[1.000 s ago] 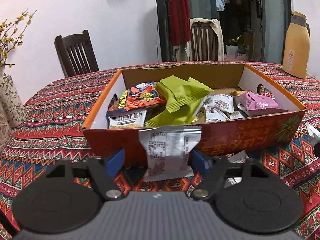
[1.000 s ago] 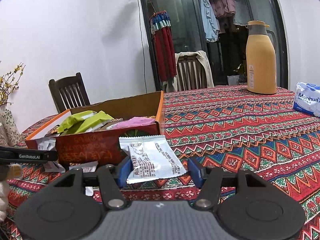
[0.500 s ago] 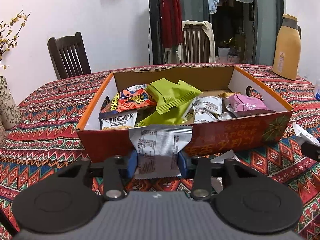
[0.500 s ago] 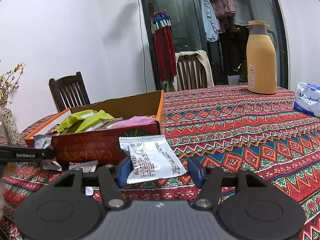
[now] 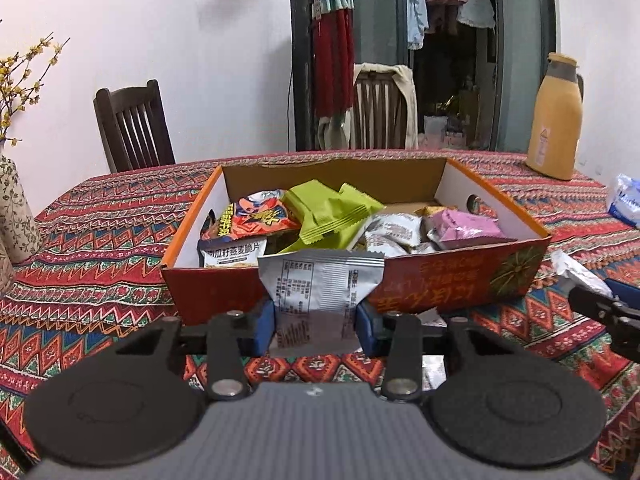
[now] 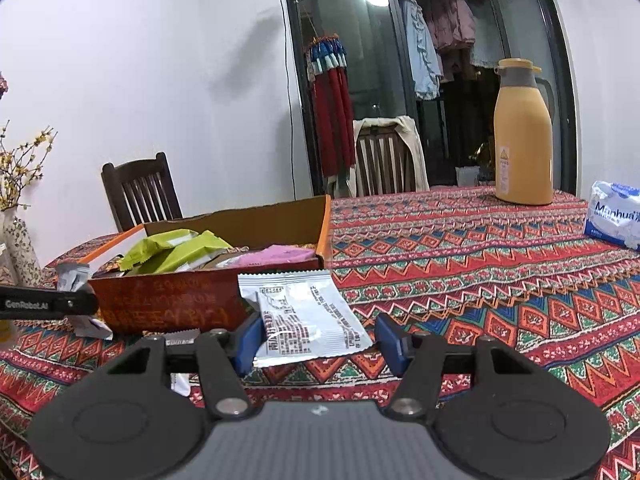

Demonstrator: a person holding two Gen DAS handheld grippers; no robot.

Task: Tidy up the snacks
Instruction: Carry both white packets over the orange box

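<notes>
The table (image 5: 100, 240), under its red zigzag-patterned cloth, fills both views, and on it sits the big open cardboard snack box (image 5: 460, 280), red on the outside with an orange rim. Inside the box there is already a fair heap: green wrappers (image 5: 328, 210), an orange-and-blue chip bag (image 5: 252, 220), a pink packet (image 5: 464, 226) and several silver sachets (image 5: 394, 232) (so a good part of the sorting looks done).

Now the action. The left gripper (image 5: 316, 320) has just closed its jaws, and they are clamped on a silver sachet (image 5: 320, 284) that stands upright between the blue pads, right in front of the box's near wall and not yet over the rim. That one looks ready to go up and in.

Over on the other side, the right gripper (image 6: 320, 338) has a second silver sachet (image 6: 304, 316) lying between its jaws. The left pad seems to touch the packet's edge, the right pad stands visibly clear of it, so the jaws read as apart, not gripping. This sachet lies by the box's near right corner.

What's left, then? Two sachets to drop in, plus at least one more small wrapper (image 6: 90, 326) peeking out on the cloth by the box's front wall. A yellow thermos (image 6: 522, 136) and a tissue pack (image 6: 614, 218) stand well apart, out of play.
</notes>
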